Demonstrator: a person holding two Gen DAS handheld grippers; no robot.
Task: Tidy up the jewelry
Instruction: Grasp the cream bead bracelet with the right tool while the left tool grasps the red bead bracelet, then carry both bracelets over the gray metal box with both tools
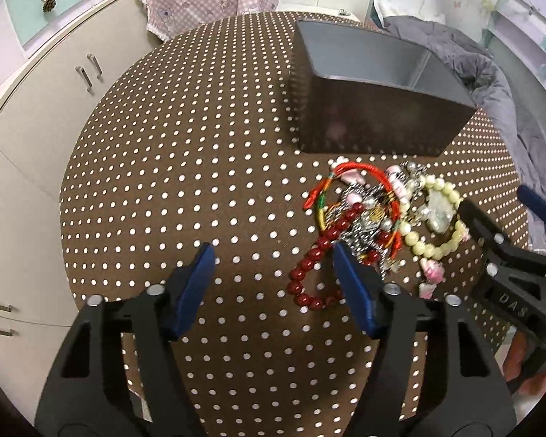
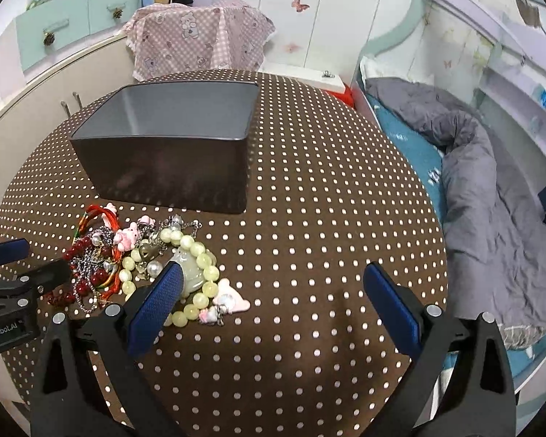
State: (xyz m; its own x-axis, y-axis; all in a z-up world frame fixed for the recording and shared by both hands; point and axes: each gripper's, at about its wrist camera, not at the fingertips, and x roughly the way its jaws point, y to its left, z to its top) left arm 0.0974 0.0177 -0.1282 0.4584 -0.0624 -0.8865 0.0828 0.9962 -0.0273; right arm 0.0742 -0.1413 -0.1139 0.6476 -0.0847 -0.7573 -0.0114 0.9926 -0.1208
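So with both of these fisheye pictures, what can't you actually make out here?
- Floor of the grey box: both views, hidden by its own front wall; contents unknown.
- Dark red bead bracelet: left view, part behind the left gripper finger; whether they touch is unclear.
- Pale green bead bracelet: right view, part behind the right gripper finger.
- Tangled chains: individual pieces too small to separate.

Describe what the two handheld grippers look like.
Both grippers, left and right, are matte black plastic with triangular cut-outs and silver pivot bolts. Each finger ends in a blue textured pad. The right one is embossed "DAS"; the left carries a "GenRobot.AI" label.
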